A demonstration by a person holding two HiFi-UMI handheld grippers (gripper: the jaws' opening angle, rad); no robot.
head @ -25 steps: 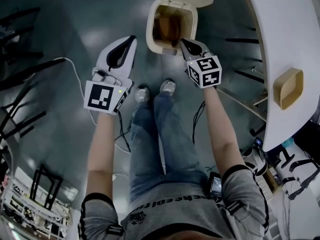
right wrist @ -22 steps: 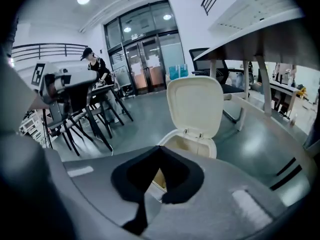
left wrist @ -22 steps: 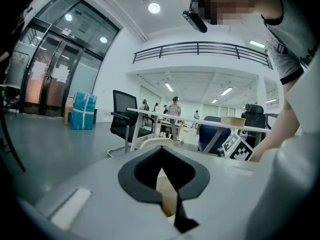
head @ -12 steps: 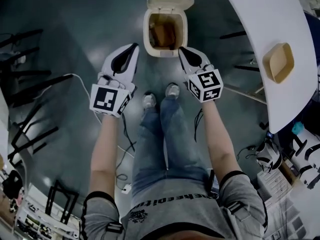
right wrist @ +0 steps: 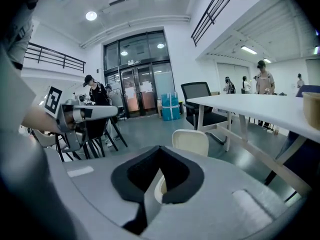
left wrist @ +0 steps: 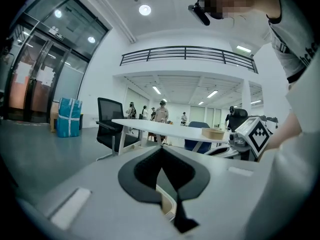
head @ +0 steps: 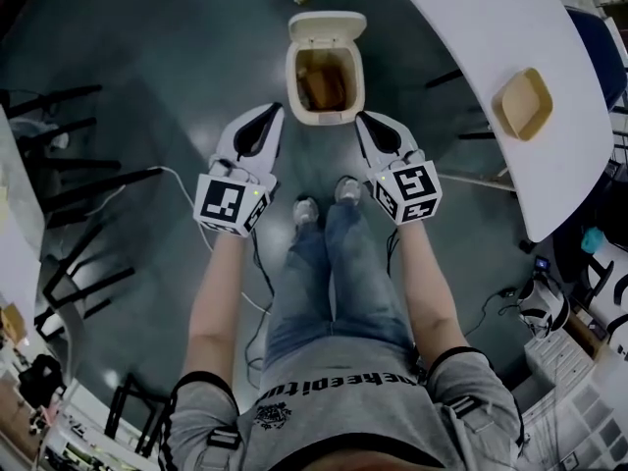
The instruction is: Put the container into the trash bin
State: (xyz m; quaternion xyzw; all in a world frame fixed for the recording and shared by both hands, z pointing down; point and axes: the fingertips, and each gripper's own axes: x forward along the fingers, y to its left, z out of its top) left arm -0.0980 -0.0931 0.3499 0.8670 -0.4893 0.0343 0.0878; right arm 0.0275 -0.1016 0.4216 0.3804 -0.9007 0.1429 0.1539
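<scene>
The cream trash bin (head: 297, 86) stands on the floor ahead of the person's feet, its lid (head: 327, 27) flipped open at the far side. A brown container (head: 320, 82) lies inside it. My left gripper (head: 276, 110) hangs near the bin's left front corner, shut and empty. My right gripper (head: 360, 118) is level with it at the bin's right front corner, also shut with nothing held. Both point roughly level. A bit of the bin's rim (left wrist: 168, 204) shows between the jaws in the left gripper view. The right gripper view shows the lid (right wrist: 190, 142) past its jaws.
A curved white table (head: 491, 27) at the right carries another tan container (head: 521, 103). Black chair legs (head: 59, 155) and a white cable (head: 182, 180) lie on the floor at left. Equipment is stacked at lower right (head: 549, 307). Several people stand far off (left wrist: 161, 111).
Both grippers have risen and drawn back from the bin. The right one was over the bin's rim a second ago and now hangs clear of it. The jaws stayed shut.
</scene>
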